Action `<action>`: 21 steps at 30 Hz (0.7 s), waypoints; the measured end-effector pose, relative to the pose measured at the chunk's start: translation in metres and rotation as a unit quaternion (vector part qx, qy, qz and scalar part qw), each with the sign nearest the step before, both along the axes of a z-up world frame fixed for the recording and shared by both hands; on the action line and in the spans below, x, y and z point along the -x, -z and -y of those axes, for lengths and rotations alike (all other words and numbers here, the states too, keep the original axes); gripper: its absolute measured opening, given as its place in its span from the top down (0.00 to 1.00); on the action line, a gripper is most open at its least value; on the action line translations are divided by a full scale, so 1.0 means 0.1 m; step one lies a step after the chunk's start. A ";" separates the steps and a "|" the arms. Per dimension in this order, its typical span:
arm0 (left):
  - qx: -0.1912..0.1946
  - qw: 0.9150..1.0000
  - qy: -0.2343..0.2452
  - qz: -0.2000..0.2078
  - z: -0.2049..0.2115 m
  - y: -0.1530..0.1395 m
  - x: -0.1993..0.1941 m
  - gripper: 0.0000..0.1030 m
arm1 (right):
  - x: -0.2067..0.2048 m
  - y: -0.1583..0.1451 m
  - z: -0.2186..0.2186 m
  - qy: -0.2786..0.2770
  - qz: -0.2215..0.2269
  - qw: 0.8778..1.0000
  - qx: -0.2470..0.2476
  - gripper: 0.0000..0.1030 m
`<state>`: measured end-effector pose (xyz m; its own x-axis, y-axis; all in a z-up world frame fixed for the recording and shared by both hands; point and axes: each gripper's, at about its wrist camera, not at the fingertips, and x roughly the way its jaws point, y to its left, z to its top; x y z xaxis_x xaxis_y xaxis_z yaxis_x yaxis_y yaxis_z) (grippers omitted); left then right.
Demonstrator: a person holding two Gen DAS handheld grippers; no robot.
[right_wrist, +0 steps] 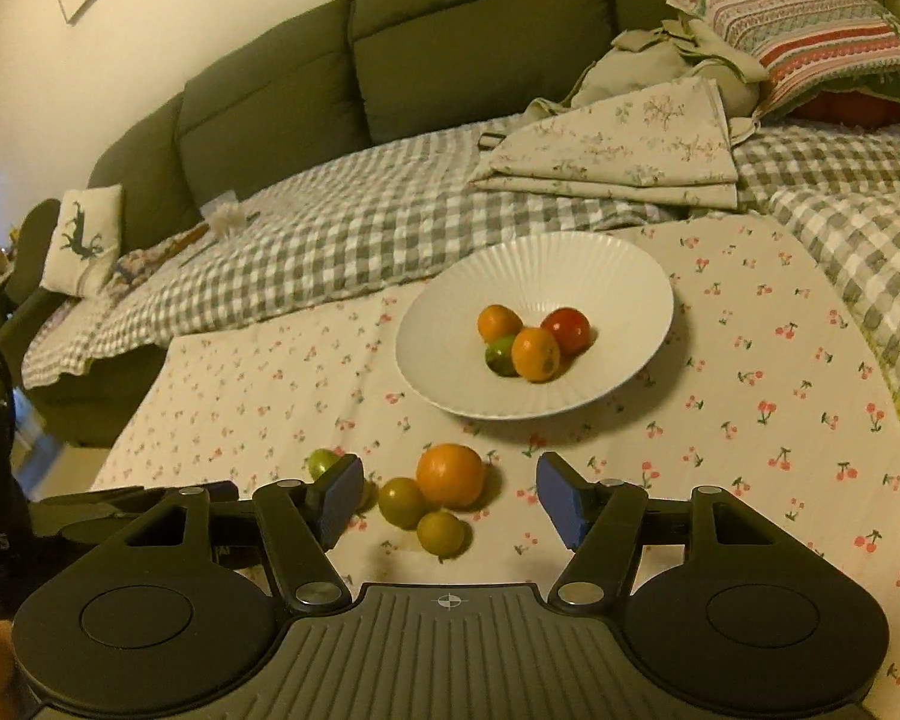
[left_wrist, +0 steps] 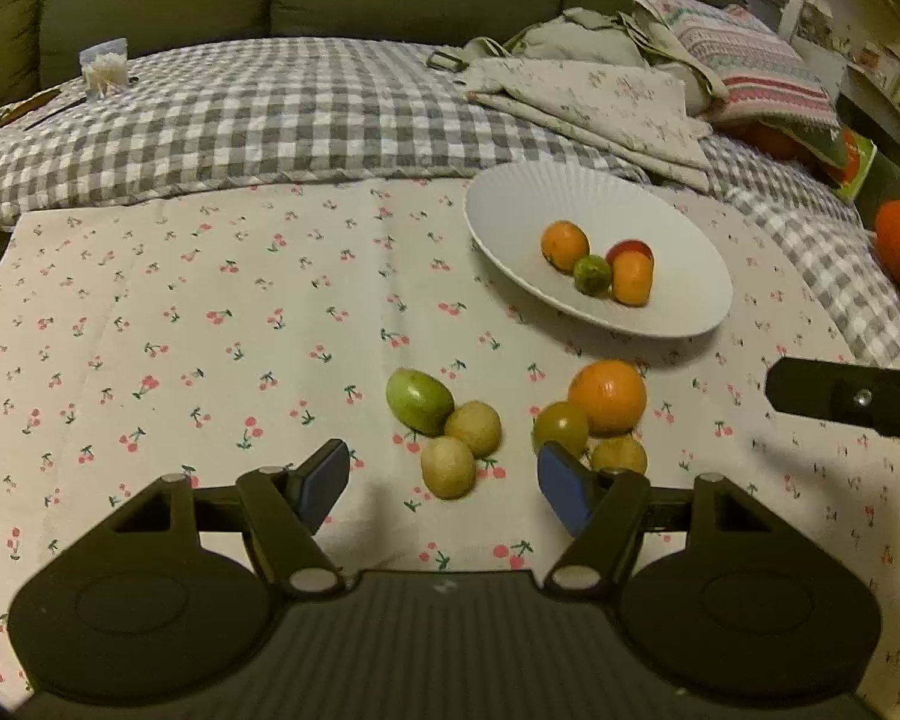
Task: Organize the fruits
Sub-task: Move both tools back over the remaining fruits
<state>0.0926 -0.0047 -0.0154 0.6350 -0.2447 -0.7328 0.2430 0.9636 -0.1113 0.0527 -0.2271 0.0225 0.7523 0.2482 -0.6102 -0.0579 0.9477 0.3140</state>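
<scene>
A white ribbed plate [left_wrist: 510,204] is sitting on the cherry-print cloth, holding four small fruits bunched together: an orange one [left_wrist: 564,246], a green one [left_wrist: 592,275], a red one [left_wrist: 628,250] mostly hidden behind, and an elongated orange one [left_wrist: 632,277] in front. Nearer on the cloth, two clusters are lying apart from the plate. In one, a green oval fruit [left_wrist: 420,401] is touching two yellowish round fruits [left_wrist: 473,427], [left_wrist: 448,467]. In the other, a large orange [left_wrist: 607,396] is resting against a yellow-green fruit [left_wrist: 560,429] and a smaller yellowish fruit [left_wrist: 621,455].
</scene>
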 end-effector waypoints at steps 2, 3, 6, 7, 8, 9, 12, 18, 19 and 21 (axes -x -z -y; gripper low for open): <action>-0.002 1.000 0.004 -0.002 0.01 0.03 0.00 0.33 | -0.02 0.03 0.00 0.000 -0.008 1.000 -0.001 0.37; -0.005 1.000 0.008 -0.005 0.03 0.06 0.00 0.33 | -0.03 0.05 -0.01 0.001 -0.011 1.000 0.000 0.37; -0.014 1.000 0.018 -0.009 0.07 0.11 0.00 0.33 | -0.05 0.08 -0.02 0.004 -0.018 1.000 0.004 0.37; -0.016 1.000 0.022 -0.008 0.08 0.12 0.00 0.33 | -0.06 0.09 -0.02 0.004 -0.020 1.000 0.004 0.37; -0.019 0.999 0.025 -0.007 0.09 0.13 0.00 0.34 | -0.06 0.10 -0.03 0.005 -0.022 1.000 0.005 0.37; -0.022 0.999 0.028 -0.006 0.10 0.15 -0.01 0.35 | -0.07 0.10 -0.03 0.004 -0.022 1.000 0.005 0.37; -0.026 0.999 0.028 -0.007 0.12 0.19 -0.04 0.42 | -0.06 0.12 -0.04 0.004 -0.022 1.000 0.008 0.37; -0.024 0.999 0.027 -0.005 0.13 0.23 -0.09 0.54 | -0.11 0.19 0.00 0.010 -0.032 0.999 0.014 0.37; -0.024 0.999 0.026 -0.001 0.12 0.23 -0.10 0.54 | -0.11 0.19 -0.01 0.010 -0.032 0.999 0.015 0.37; -0.028 0.999 0.025 -0.001 0.12 0.27 -0.13 0.60 | -0.12 0.19 -0.02 0.006 -0.030 0.999 0.015 0.38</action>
<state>0.1051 -0.0170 -0.0421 0.6218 -0.2348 -0.7472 0.2902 0.9552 -0.0587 0.0643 -0.2252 0.0038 0.7165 0.2205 -0.6618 -0.0285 0.9572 0.2881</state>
